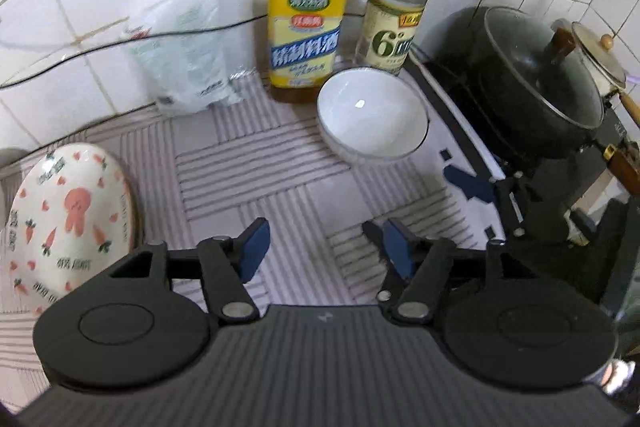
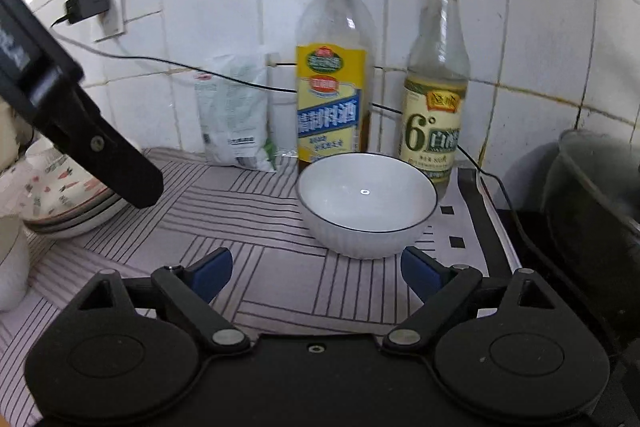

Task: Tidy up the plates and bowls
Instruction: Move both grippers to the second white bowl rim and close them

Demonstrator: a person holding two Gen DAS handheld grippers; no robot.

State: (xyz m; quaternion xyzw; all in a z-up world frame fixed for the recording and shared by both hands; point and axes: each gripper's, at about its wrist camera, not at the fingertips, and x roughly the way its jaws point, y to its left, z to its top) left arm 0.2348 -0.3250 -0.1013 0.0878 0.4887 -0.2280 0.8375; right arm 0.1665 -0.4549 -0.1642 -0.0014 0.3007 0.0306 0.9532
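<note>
On my left wrist view, the left gripper (image 1: pixel 324 251) hangs over the striped mat (image 1: pixel 256 163) with its blue-padded fingers (image 1: pixel 254 245) spread apart and nothing between them. The white bowl (image 1: pixel 372 115) sits upright on the mat ahead and a little to the right, just in front of the yellow-label bottle (image 1: pixel 306 27) and the green-label bottle (image 1: pixel 396 23), both standing against the tiled wall. To the far left I see the carrot-patterned plate (image 1: pixel 68 219), tilted toward the camera. A clear plastic bag (image 1: pixel 184 51) leans on the wall behind the mat, and a black lidded pot (image 1: pixel 532 83) sits on the stove at the right, with the right gripper (image 1: pixel 480 183) showing beside it. On my right wrist view, the right gripper (image 2: pixel 316 273) is low over the mat (image 2: pixel 248 211), its fingers wide apart and empty, with the bowl (image 2: pixel 366 203) close ahead, nearer the right-hand finger (image 2: pixel 420 271); whether that finger touches the bowl I cannot tell. Both bottles (image 2: pixel 332 75) (image 2: pixel 436 87) stand right behind the bowl. At the left edge the patterned plate (image 2: pixel 60 187) lies on top of a stack, partly hidden by the dark body of the left gripper (image 2: pixel 92 139).
</note>
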